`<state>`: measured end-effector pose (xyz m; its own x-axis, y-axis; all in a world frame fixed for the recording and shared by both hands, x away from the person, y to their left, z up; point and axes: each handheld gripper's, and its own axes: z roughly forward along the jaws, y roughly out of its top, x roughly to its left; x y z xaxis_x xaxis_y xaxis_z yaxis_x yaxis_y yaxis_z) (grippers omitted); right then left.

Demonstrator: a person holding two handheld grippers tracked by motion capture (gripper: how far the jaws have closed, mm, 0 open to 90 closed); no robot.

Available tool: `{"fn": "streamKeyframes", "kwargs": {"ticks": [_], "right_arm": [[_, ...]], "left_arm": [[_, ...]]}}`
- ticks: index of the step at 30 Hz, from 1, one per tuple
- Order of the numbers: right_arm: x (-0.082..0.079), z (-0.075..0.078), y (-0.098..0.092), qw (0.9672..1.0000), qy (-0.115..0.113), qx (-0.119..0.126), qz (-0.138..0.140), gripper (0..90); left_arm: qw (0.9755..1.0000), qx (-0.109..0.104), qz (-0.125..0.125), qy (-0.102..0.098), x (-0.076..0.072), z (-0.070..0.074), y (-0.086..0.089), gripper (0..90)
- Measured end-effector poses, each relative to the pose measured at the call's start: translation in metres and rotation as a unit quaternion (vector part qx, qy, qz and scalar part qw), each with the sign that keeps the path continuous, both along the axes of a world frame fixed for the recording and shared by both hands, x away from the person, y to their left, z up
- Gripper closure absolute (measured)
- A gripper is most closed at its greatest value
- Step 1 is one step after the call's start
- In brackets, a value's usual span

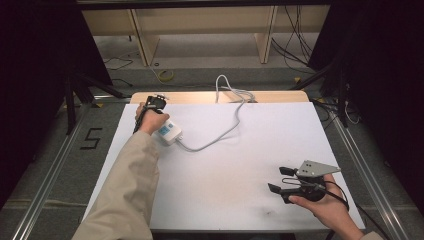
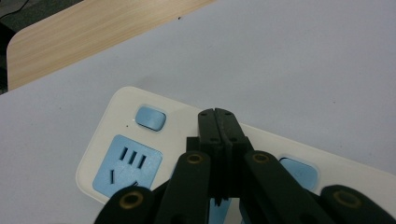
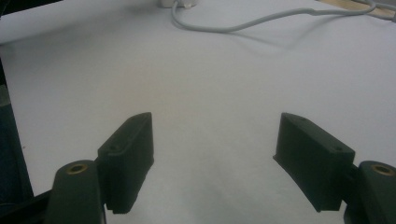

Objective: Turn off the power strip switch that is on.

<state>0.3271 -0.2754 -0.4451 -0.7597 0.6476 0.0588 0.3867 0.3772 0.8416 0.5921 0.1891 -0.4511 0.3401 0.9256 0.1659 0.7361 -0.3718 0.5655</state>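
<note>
A white power strip (image 2: 140,140) with blue sockets and blue switch buttons lies on the white table. My left gripper (image 2: 218,115) hovers just over its top face, jaws shut together with nothing between them, tips between two blue buttons; I cannot tell whether they touch it. In the high view the strip (image 1: 170,132) sits at the far left, beside the person's left hand (image 1: 150,122). Its grey cable (image 1: 227,127) curls away to the back edge. My right gripper (image 1: 281,180) rests near the front right, open and empty. Its two jaws stand wide apart over bare table, right gripper (image 3: 217,128).
The white tabletop (image 1: 240,165) lies on a wooden board (image 1: 200,97) that shows along the far edge. The cable (image 3: 243,23) crosses the top of the right gripper view. Beyond the table are floor cables and wooden shelf legs.
</note>
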Motion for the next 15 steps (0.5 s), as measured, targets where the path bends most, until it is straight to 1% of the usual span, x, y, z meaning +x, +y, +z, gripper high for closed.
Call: {"fn": "streamKeyframes", "kwargs": {"ticks": [2,5,13,15], "right_arm": [[-0.0003,0.0003,0.0000,1.0000,0.000,0.000,0.000,28.1],[-0.0003,0.0005,-0.0007,1.0000,-0.001,-0.002,0.000,28.1],[-0.0004,0.0005,-0.0003,1.0000,0.000,-0.001,-0.001,28.1],[-0.0003,0.0005,-0.0002,1.0000,-0.001,-0.001,-0.001,28.1]], "left_arm": [[1.0000,0.004,-0.002,0.000,0.0000,0.0001,-0.0005,90.0],[1.0000,0.001,0.000,-0.002,-0.0003,-0.0001,-0.0003,90.0],[0.9999,0.011,-0.006,-0.002,-0.0004,0.0001,-0.0018,90.0],[0.9999,0.010,-0.007,-0.002,-0.0004,0.0002,-0.0014,90.0]]}}
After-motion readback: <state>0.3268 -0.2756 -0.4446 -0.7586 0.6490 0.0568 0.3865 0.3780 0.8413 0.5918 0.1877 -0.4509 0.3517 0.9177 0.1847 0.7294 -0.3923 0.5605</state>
